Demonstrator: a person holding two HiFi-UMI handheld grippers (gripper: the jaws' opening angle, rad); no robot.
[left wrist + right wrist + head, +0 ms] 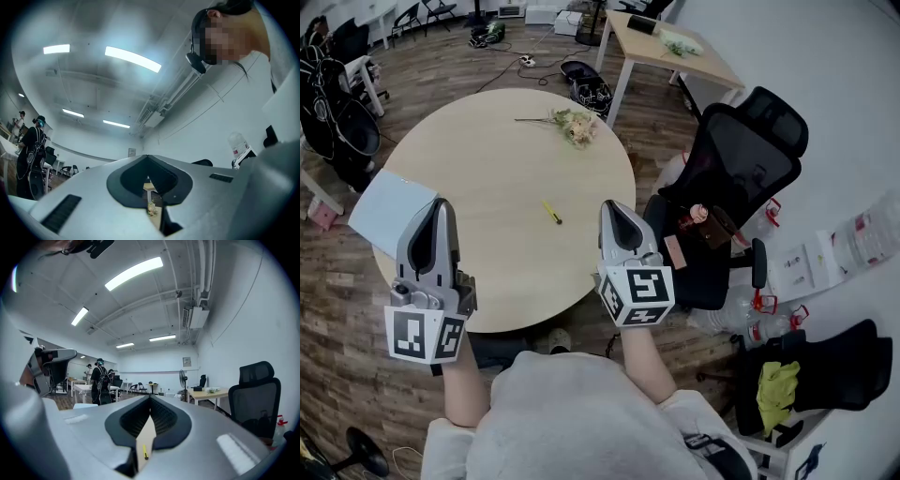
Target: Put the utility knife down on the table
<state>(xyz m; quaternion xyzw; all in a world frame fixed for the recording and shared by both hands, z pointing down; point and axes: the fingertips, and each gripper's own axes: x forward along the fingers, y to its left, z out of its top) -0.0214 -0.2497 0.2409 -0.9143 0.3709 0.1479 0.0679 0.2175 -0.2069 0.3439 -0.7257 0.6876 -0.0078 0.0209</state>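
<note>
The utility knife (pixel 551 213), small and yellow, lies flat on the round wooden table (pixel 487 169), near its middle. Neither gripper touches it. My left gripper (pixel 441 206) hovers over the table's near left part, shut and holding nothing. Over the near right edge, to the right of the knife, is my right gripper (pixel 614 208), also shut and holding nothing. In the right gripper view the knife (pixel 145 452) shows through the slit below the closed jaws (pixel 151 397). The left gripper (pixel 147 157) points towards the flowers (pixel 151 206).
A small bunch of dried flowers (pixel 572 125) lies at the table's far side. A white sheet (pixel 389 208) hangs over the left edge. A black office chair (pixel 741 178) stands right of the table, and a second desk (pixel 670 52) is beyond. People stand far off (pixel 101 380).
</note>
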